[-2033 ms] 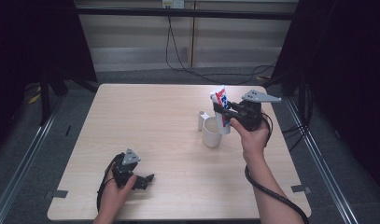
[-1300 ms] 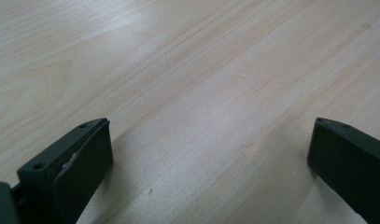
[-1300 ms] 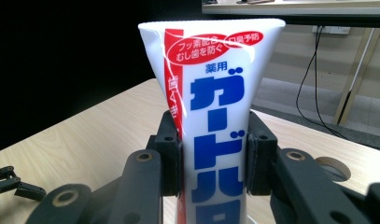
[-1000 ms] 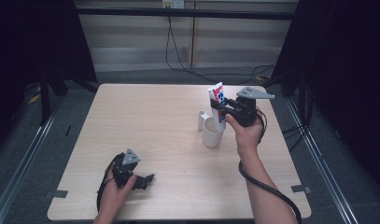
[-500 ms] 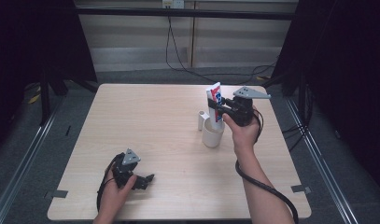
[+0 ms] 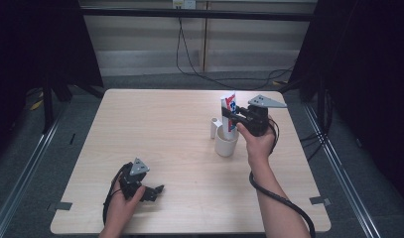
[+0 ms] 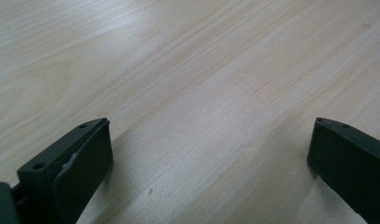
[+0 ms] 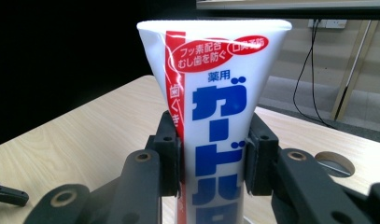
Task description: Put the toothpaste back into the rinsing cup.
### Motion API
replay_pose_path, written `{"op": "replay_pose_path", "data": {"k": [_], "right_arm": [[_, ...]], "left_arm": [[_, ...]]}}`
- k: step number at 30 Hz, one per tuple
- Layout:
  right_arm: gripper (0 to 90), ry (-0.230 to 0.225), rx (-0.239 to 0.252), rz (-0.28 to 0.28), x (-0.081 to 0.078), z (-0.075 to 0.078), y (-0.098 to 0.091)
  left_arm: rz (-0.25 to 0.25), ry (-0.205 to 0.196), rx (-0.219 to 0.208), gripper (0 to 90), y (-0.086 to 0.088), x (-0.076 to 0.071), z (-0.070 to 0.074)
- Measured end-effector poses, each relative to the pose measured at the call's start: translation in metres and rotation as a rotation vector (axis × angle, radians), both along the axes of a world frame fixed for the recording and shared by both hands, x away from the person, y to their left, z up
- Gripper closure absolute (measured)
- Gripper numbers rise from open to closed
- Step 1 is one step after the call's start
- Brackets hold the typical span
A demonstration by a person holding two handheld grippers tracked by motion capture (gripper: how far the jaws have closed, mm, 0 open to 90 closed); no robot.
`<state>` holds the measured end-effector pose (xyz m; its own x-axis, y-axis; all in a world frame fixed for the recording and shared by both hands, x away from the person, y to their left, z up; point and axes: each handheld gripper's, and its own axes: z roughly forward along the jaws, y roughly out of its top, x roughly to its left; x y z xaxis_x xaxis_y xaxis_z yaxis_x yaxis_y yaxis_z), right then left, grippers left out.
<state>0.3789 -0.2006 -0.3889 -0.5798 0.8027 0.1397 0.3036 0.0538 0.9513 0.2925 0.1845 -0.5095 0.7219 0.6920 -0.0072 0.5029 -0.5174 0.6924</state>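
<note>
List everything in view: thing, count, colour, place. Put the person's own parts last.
Table: one, light wood, centre of the high view.
Cup: one, white, on the table right of centre.
Toothpaste tube: one, white with red and blue print, upright above the cup, clamped between the right gripper's jaws.
Small white thing: one, standing just left of the cup; what it is cannot be told.
Cables: dark, on the floor behind the table.
Left gripper: black, jaws apart, low at the table's near left, nothing between them.
Right gripper: black, shut on the tube.
</note>
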Motion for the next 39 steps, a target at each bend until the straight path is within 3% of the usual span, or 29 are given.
{"op": "replay_pose_path", "data": {"k": [39], "right_arm": [[64.0, 0.033, -0.022, 0.0, -0.005, -0.024, -0.001]], "left_arm": [[-0.001, 0.0, 0.001, 0.0, 0.0, 0.0, 0.0]]}}
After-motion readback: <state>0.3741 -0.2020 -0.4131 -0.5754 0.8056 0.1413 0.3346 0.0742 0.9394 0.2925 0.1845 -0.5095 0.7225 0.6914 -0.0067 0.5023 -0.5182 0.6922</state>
